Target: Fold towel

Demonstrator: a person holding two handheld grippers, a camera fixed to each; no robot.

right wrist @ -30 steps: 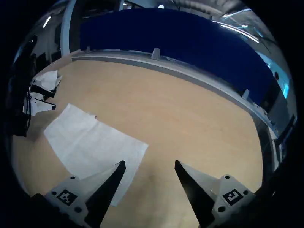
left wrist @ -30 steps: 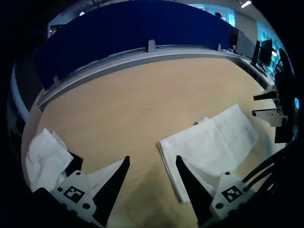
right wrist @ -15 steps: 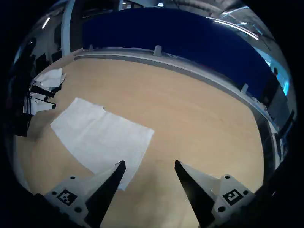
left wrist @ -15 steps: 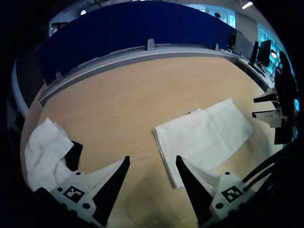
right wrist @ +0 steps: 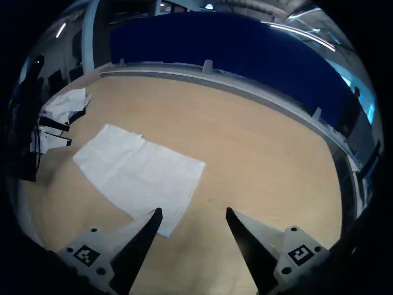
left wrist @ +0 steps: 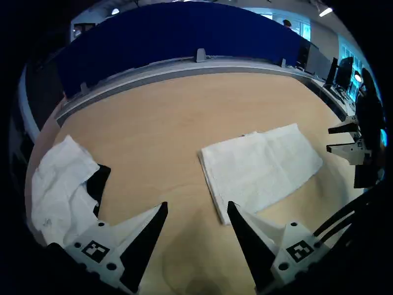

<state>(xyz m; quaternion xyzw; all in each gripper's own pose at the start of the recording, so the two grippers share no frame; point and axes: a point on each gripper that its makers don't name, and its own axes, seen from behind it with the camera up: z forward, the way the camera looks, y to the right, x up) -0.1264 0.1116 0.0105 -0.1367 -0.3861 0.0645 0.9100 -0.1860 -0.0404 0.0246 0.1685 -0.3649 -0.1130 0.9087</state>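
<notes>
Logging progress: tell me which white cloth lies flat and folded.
The towel in the middle of the table, a neat flat rectangle; the other cloth at its edge is crumpled.

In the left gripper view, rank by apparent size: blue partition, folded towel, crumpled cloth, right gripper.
1. blue partition
2. folded towel
3. crumpled cloth, close to the towel and nearer the camera, so unsure
4. right gripper, farther off

The white towel [left wrist: 258,169] lies flat on the desk [left wrist: 162,128], folded into a rectangle with layered edges at one short end. It sits ahead and right of the left tool [left wrist: 195,214], and ahead and left of the right tool [right wrist: 193,219].
</notes>
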